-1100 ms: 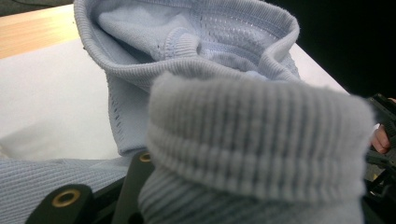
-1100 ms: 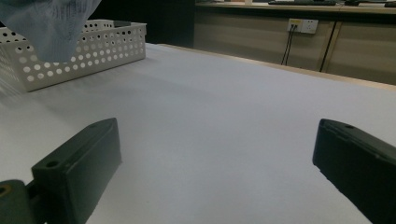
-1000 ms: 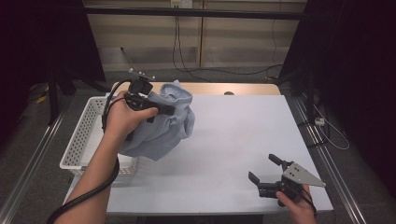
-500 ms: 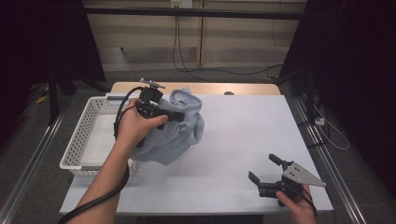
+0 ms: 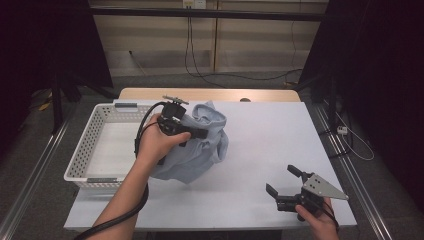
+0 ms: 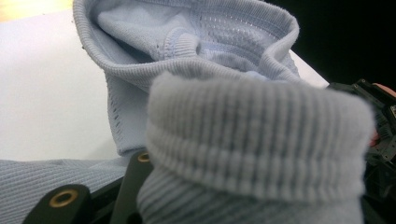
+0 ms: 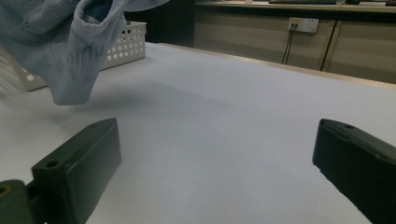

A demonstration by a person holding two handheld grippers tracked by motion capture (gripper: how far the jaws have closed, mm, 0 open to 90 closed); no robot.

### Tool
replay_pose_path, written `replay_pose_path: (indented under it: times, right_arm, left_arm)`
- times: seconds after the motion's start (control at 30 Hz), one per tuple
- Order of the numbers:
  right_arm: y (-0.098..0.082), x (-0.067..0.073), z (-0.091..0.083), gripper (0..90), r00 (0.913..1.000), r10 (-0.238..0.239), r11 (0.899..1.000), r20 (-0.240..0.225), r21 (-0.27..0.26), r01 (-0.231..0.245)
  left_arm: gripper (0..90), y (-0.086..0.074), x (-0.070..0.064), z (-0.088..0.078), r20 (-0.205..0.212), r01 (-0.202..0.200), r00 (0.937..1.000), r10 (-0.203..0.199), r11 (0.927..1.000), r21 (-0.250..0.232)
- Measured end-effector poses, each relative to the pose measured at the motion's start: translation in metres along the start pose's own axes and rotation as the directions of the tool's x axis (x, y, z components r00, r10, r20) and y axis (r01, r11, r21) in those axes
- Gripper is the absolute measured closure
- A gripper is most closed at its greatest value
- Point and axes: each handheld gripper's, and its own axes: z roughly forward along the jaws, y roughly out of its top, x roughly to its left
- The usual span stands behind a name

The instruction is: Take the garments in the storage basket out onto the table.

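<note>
As we carry the blue sweater [image 5: 192, 150] rightward off the basket [image 5: 90, 145], our left gripper [image 5: 197, 133] clamps its ribbed fabric. Our right gripper [image 5: 283, 192] waits wide open. Laying it flat looks next.

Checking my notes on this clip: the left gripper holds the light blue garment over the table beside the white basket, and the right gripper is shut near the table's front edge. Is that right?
Not quite. The right gripper is open: the right gripper view shows its jaws standing wide apart with nothing between them. The rest holds: the left gripper holds the light blue garment over the table, beside the white basket.
</note>
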Motion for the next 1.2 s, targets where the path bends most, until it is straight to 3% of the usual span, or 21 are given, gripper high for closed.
replay_pose_path:
  times: [0.63,1.2]
  right_arm:
    - [0.0,0.001,0.001,1.0,0.9999,-0.013,1.0,-0.01,0.007,0.013]
    - [0.0,0.001,0.001,1.0,0.9998,-0.014,1.0,-0.014,0.011,0.014]
  left_arm:
    - [59.8,-0.019,-0.002,0.031,0.044,0.008,0.999,-0.007,1.0,-0.006]
    - [59.4,-0.019,-0.011,0.043,0.069,-0.002,0.9976,0.002,1.0,-0.001]
